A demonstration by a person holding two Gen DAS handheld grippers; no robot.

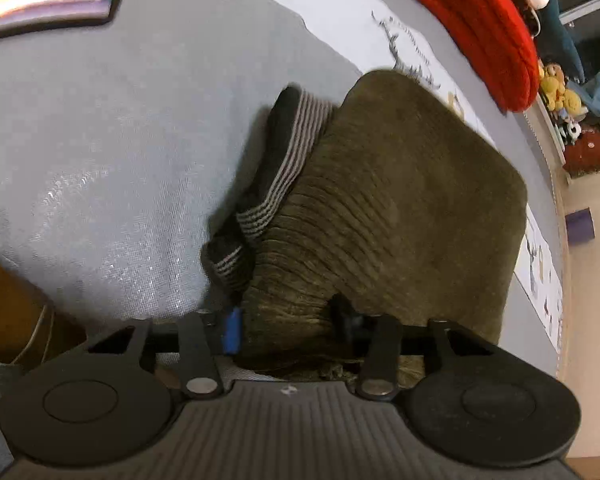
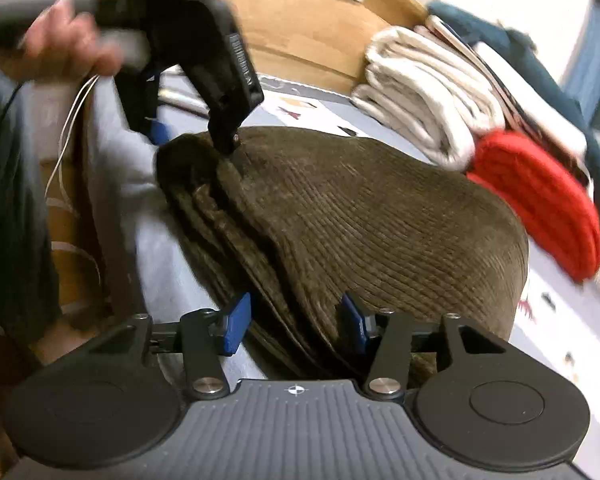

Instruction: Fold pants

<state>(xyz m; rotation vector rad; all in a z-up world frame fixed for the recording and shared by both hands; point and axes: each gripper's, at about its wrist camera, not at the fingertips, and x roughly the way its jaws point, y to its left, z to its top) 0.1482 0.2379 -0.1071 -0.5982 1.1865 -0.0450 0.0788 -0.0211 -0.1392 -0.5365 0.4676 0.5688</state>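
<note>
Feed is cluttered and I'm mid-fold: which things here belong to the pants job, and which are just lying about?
Job:
- olive corduroy pants
- left gripper, clamped on the pants' edge
- right gripper, with the pants' folded edge between its pads

Lying about:
- red knit item
- white folded towels
- phone
- grey bedcover

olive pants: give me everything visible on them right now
The olive pants look like ribbed corduroy, folded into a thick stack of layers on the grey bedspread. A grey-and-black striped lining or cuff shows at one edge. The left gripper pinches the far corner; the right gripper clamps the near layered edge.
</note>
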